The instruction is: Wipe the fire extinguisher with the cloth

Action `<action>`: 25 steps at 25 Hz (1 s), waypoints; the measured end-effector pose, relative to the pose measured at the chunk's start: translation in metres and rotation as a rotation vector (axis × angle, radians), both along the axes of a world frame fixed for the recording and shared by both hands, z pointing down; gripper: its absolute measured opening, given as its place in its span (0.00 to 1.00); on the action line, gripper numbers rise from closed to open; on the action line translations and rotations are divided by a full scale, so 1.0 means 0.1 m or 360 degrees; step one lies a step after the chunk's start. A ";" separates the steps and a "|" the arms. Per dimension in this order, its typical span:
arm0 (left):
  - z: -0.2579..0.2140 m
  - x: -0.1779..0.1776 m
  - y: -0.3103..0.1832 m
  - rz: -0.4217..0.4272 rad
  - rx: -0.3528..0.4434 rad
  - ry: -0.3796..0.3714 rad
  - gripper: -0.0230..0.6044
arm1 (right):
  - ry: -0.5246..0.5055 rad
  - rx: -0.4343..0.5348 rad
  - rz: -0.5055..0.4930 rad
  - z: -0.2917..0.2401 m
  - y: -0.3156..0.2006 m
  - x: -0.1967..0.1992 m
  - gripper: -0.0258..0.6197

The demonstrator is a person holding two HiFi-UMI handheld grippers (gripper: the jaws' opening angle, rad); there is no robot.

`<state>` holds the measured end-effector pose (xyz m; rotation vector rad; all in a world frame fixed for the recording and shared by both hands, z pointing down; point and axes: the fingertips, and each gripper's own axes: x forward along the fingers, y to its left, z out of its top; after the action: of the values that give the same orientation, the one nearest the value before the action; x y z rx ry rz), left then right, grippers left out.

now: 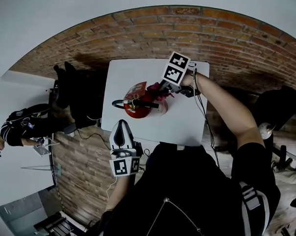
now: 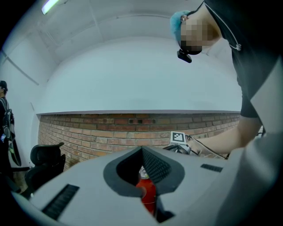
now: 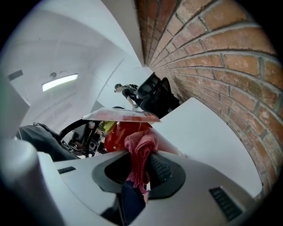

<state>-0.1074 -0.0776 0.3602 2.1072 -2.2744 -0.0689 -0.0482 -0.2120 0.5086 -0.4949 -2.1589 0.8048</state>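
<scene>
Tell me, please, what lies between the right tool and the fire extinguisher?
A pink cloth, clamped in the right tool, fills that stretch up to the red fire extinguisher, as the right gripper view shows.

White table (image 1: 187,122) before brick wall (image 1: 215,39)

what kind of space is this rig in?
Probably an indoor lab or office-type workspace: a brick wall, a white table, a black office chair, and another person standing nearby.

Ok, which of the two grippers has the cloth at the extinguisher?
The right gripper: its jaws pinch the pink cloth at the red fire extinguisher. The left gripper holds nothing, at the table's near edge.
</scene>
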 end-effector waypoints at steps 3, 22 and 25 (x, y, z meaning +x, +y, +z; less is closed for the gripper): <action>0.05 0.00 0.03 -0.0004 -0.0034 -0.0023 0.05 | -0.0055 0.0019 0.0005 -0.16 0.02 0.03 0.20; 0.13 0.16 -0.02 0.0083 -0.0014 -0.0015 0.05 | -0.0581 -0.0344 0.0135 -0.78 0.17 0.19 0.20; 0.16 0.20 -0.04 0.0094 -0.0043 0.0013 0.05 | -0.0608 -0.0388 0.0204 -0.72 0.11 0.24 0.20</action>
<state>-0.0876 -0.0820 0.3761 2.1545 -2.1941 -0.0445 -0.0246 -0.2011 0.4369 -0.6851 -2.4731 1.1277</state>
